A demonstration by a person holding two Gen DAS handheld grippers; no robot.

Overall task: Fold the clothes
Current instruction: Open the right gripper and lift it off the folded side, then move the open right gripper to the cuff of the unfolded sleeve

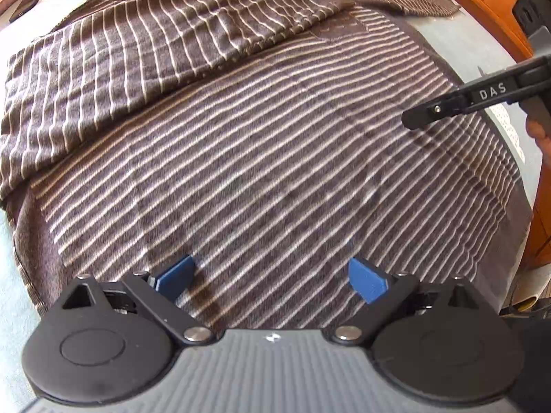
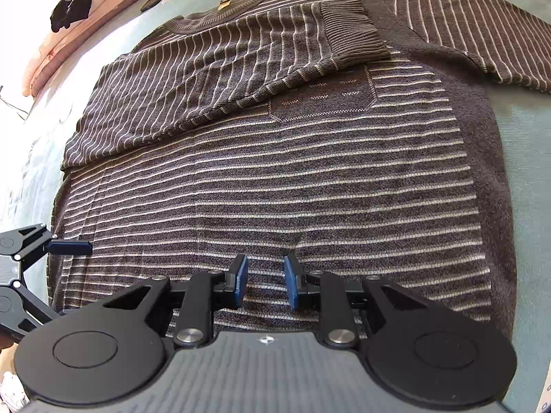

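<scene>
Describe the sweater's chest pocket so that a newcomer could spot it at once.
Start from the striped brown sweater spread on the pale bedcover. Under the folded-over sleeve's ribbed cuff sits the pocket: plain brown with short dashes, unlike the long stripes around it.

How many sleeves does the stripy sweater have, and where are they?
2. One sleeve is folded across the chest of the sweater, its ribbed cuff just above the chest pocket. The other sleeve still sticks out sideways on the bed cover.

Pale green bedcover (image 2: 523, 130), black garment (image 2: 70, 5) (hanging), orange wooden furniture (image 1: 482, 3).
</scene>
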